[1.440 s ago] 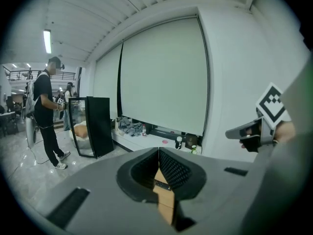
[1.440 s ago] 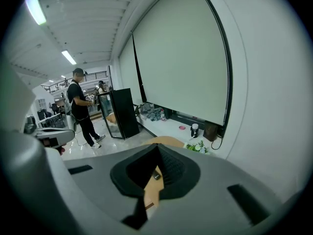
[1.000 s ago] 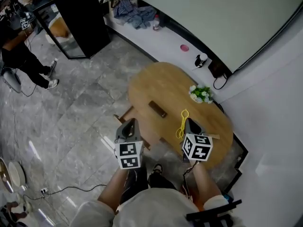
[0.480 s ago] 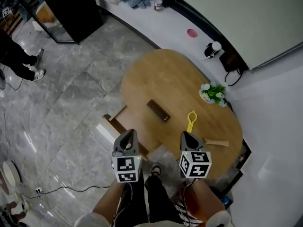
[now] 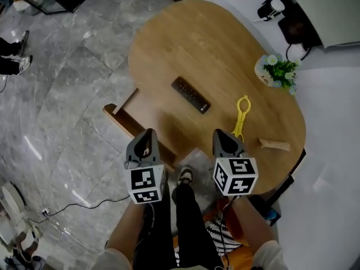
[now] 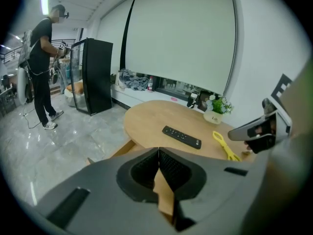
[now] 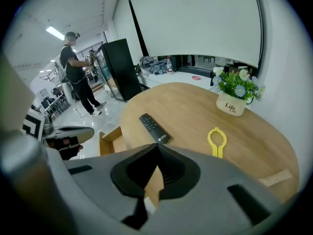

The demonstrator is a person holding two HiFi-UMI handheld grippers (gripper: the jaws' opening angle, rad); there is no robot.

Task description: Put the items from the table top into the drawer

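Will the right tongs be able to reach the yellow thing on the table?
Probably yes: the yellow tool lies just ahead of the right tongs, bare table between, but they are shut and must open first.

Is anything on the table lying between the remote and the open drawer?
Nothing visible. Only bare tabletop separates the remote from the open drawer at the table's edge. The yellow tool lies on the remote's other side, away from the drawer.

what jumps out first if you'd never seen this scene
An oval wooden table fills the head view, with a black remote at its middle and a yellow tool nearer the right gripper. An open drawer juts from its edge near the left gripper; both grippers are shut and empty.
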